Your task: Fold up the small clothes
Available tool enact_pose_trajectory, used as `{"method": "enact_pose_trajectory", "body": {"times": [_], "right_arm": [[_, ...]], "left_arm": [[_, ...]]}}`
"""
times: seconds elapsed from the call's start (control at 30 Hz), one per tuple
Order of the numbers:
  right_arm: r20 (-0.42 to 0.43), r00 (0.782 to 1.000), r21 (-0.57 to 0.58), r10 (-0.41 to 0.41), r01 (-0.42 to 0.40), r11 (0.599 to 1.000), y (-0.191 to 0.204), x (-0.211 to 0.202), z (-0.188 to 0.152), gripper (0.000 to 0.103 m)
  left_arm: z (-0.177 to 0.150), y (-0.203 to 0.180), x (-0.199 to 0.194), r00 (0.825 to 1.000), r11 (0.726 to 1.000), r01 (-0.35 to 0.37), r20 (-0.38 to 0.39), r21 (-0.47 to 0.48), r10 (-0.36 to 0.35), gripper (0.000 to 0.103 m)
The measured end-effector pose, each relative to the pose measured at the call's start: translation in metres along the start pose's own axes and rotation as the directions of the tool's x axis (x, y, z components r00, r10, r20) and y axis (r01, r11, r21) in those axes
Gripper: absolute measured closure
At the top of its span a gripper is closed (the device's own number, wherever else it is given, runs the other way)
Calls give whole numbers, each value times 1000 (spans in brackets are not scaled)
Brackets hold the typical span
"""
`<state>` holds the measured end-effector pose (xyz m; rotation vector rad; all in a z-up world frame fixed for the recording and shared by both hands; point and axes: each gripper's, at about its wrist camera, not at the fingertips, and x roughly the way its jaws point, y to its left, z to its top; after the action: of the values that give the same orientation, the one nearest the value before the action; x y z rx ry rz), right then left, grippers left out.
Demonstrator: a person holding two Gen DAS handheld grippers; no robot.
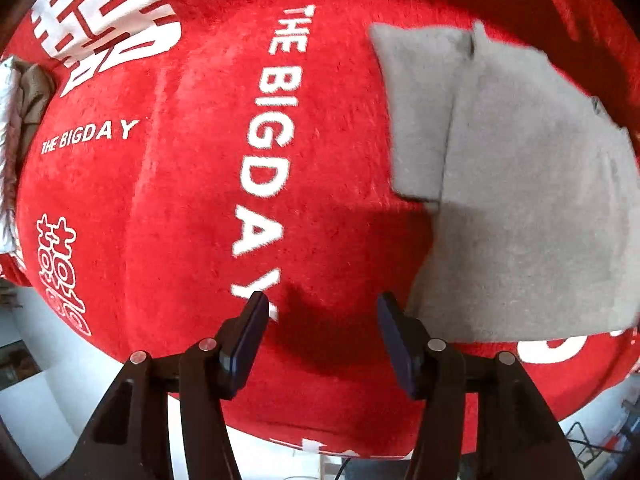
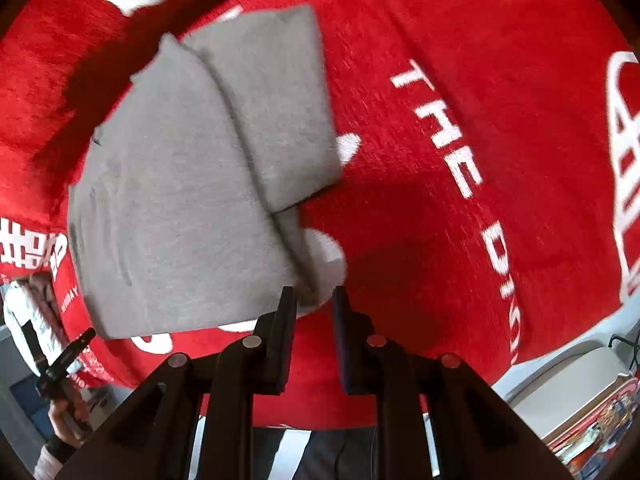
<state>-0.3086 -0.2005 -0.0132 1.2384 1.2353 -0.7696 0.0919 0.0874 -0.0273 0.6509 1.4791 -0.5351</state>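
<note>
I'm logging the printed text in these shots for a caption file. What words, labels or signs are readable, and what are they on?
"THE BIGDAY", large white letters on the fuzzy red blanket, beside the folded grey garment.
"THE BIGDAY", smaller, same blanket, left-wrist view.
"THE", then blurred letters, on the blanket in the right-wrist view.
White Chinese-style characters: visible, not readable to me.
Colourful box at the lower right edge: print too blurred.

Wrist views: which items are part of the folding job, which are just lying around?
Part of the job:
- grey garment, partly folded on the red cloth
- right gripper, pinching the garment's near corner
- left gripper, open, nothing between its fingers

Just lying about:
- red cloth printed THE BIGDAY, the work surface
- crumpled fabric at its far-left edge
- printed box, off the table
</note>
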Motion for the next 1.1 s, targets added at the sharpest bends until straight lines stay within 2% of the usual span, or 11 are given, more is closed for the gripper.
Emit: {"method": "enact_pose_trajectory", "body": {"times": [0.17, 0.33, 0.5, 0.6, 0.63, 0.67, 0.83, 0.87, 0.9, 1.0, 1.1], "right_arm": [[68, 994, -28, 84, -82, 996, 55, -6, -30, 81], [-10, 975, -48, 223, -223, 974, 135, 34, -51, 81], [-119, 922, -4, 368, -371, 929, 199, 87, -72, 80], [-172, 864, 104, 473, -462, 881, 220, 127, -86, 53], [-173, 849, 135, 499, -481, 866, 224, 137, -90, 47], [-169, 834, 167, 524, -500, 850, 229, 146, -94, 47], [-90, 771, 321, 630, -576, 752, 238, 173, -102, 49], [-71, 766, 342, 639, -583, 737, 239, 175, -102, 77], [-61, 769, 349, 636, -581, 736, 240, 175, -101, 97], [-81, 790, 281, 608, -567, 774, 253, 169, -97, 95], [-127, 833, 189, 538, -513, 838, 262, 161, -102, 95]], "left_arm": [[23, -6, -25, 991, 992, 86, 97, 90, -95, 45], [67, -26, -33, 964, 966, 177, 165, 189, -209, 45], [103, -51, -32, 943, 948, 246, 177, 202, -282, 45], [120, -65, -17, 943, 939, 255, 155, 233, -295, 46], [124, -66, -11, 944, 936, 257, 144, 241, -296, 63], [125, -69, -7, 945, 932, 265, 123, 249, -301, 79], [127, -66, 2, 938, 914, 302, 88, 272, -337, 80], [127, -65, 1, 936, 911, 304, 89, 280, -340, 80], [127, -64, 2, 935, 908, 307, 89, 285, -344, 80], [124, -60, -2, 935, 906, 296, 103, 304, -340, 80], [113, -59, -6, 941, 904, 249, 135, 349, -311, 80]]}}
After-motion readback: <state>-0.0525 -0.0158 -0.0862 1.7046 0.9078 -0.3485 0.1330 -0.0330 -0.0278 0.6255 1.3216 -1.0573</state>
